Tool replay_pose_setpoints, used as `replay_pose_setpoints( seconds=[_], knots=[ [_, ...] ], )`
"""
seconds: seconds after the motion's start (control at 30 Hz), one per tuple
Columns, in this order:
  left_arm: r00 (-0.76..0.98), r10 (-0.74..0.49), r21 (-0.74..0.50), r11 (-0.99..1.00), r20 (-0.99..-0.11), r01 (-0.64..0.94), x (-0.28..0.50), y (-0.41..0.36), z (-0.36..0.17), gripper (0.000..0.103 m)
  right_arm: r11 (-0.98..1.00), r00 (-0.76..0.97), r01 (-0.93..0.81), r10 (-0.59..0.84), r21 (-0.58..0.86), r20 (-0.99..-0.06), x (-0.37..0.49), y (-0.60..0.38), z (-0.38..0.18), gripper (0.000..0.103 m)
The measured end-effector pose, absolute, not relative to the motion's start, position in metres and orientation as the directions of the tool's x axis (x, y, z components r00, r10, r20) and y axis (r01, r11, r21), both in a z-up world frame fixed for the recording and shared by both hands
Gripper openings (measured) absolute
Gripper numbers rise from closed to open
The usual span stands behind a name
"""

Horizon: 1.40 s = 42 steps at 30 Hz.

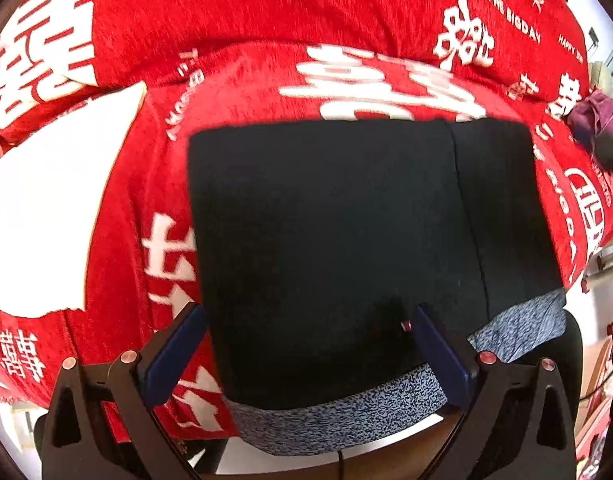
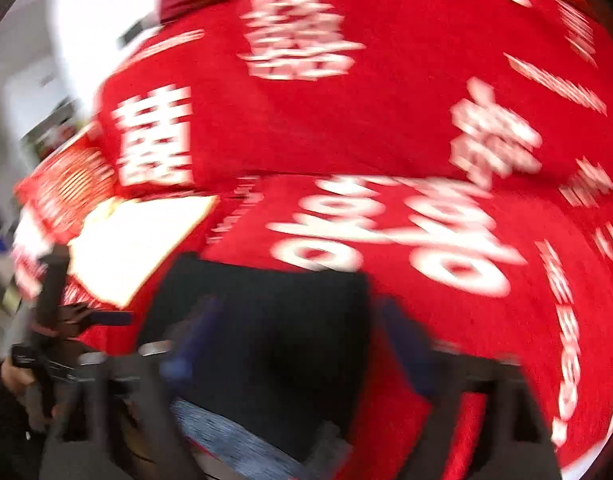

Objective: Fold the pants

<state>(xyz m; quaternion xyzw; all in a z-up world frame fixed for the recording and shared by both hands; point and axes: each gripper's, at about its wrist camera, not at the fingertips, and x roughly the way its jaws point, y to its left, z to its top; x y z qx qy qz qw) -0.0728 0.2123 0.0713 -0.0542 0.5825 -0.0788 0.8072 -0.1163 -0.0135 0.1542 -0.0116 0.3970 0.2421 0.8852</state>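
Observation:
Black pants lie folded into a flat rectangle on a red cloth with white characters. A speckled blue-grey waistband runs along their near edge. My left gripper is open above the near edge, with its blue fingers standing either side of the left half. In the blurred right wrist view the pants and waistband show again. My right gripper is open over their right edge. The left gripper shows at the left there.
White paper or cloth lies on the red cloth left of the pants. A purple garment sits at the far right edge. The red cloth's near edge drops off just behind the waistband. Room clutter shows beyond at the right.

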Motion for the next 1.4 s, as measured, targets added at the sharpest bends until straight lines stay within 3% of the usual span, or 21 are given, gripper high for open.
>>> replay_pose_setpoints(
  seconds=[0.1,0.23,0.37,0.6,0.77,1.2,1.4],
  knots=[
    [0.322,-0.183,-0.178,0.983,-0.929,0.044,-0.077,0.211,0.067,0.102,0.85,0.529,-0.518,0.403,0.092,-0.747,-0.092,0.024,0.134,0.092],
    [0.308,-0.224,-0.223,0.974,-0.925,0.037,-0.08,0.219,0.067,0.102,0.878,0.334,-0.411,0.396,0.246,-0.855,-0.037,0.018,0.063,0.093],
    [0.29,-0.252,-0.258,0.966,-0.923,0.017,-0.078,0.226,0.061,0.102,0.872,0.309,-0.378,0.437,0.312,-0.845,-0.031,-0.001,0.065,0.093],
    [0.299,-0.247,-0.258,0.966,-0.922,0.004,-0.078,0.227,0.059,0.102,0.887,0.403,-0.422,0.371,0.189,-0.837,-0.107,-0.012,0.096,0.094],
    [0.313,-0.226,-0.24,0.971,-0.923,-0.008,-0.079,0.223,0.058,0.102,0.884,0.466,-0.466,0.219,-0.028,-0.857,-0.166,0.001,0.088,0.094],
    [0.327,-0.144,-0.129,0.989,-0.934,0.068,-0.101,0.21,0.067,0.102,0.95,0.492,-0.292,0.052,-0.108,-0.869,-0.167,-0.016,0.077,0.098],
    [0.286,-0.198,-0.194,0.98,-0.938,0.042,-0.1,0.217,0.05,0.102,0.952,0.462,-0.289,0.044,-0.103,-0.886,-0.16,-0.013,0.059,0.102]
  ],
)
